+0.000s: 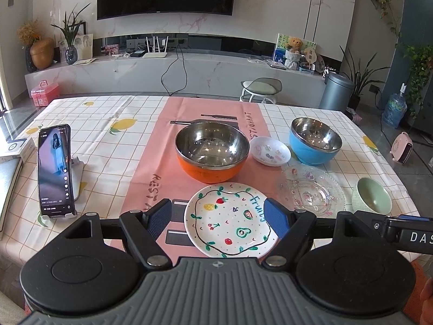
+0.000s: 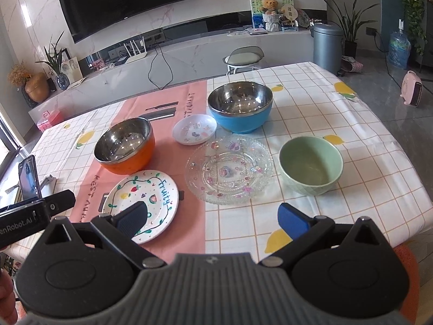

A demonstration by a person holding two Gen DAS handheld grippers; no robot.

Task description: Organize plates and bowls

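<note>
A white fruit-painted plate (image 1: pixel 230 220) (image 2: pixel 144 204) lies at the near edge of the pink runner. My left gripper (image 1: pixel 219 220) stands open above it, fingers either side. Behind the plate sits an orange steel-lined bowl (image 1: pixel 212 153) (image 2: pixel 125 146). A small white saucer (image 1: pixel 270 151) (image 2: pixel 194 129), a blue steel-lined bowl (image 1: pixel 315 140) (image 2: pixel 240 107), a clear glass plate (image 1: pixel 311 191) (image 2: pixel 229 169) and a green bowl (image 1: pixel 373 199) (image 2: pixel 310 165) lie to the right. My right gripper (image 2: pixel 213 218) is open near the table's front, holding nothing.
A phone on a stand (image 1: pixel 55 173) (image 2: pixel 28 178) stands at the left of the table. A book (image 1: pixel 8 162) lies at the left edge. A stool (image 1: pixel 261 88), a bin (image 1: pixel 335 92) and a TV console stand beyond the far edge.
</note>
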